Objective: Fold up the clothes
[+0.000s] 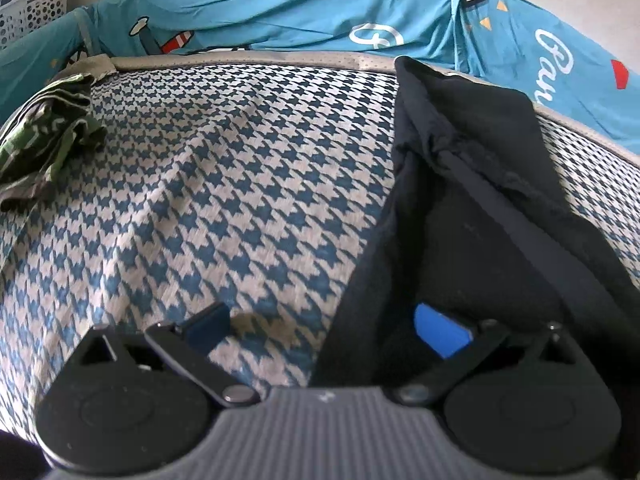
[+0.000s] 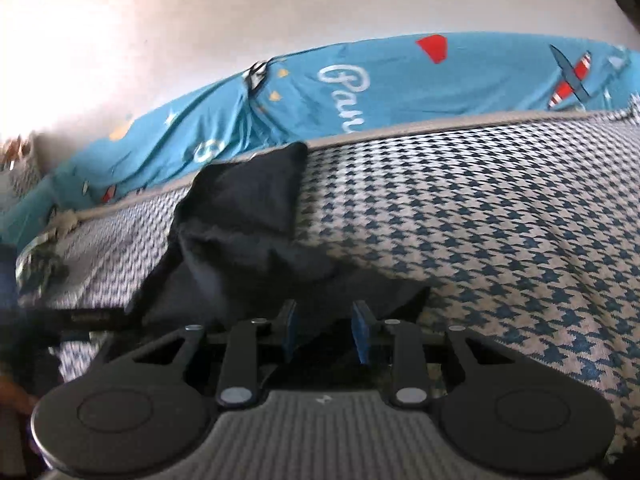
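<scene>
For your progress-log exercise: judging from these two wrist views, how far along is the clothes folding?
Done: nothing looks neatly folded yet. In hand: the black garment lies bunched on the houndstooth bed cover; the left hand-held gripper is open wide at its edge, and the right hand-held gripper is slightly open with dark cloth between its fingers. Left: flattening and folding it, then the crumpled green camouflage garment.

Bedroom, houndstooth mattress point(image 1: 224, 184), cartoon bedsheet point(image 1: 288, 12)
</scene>
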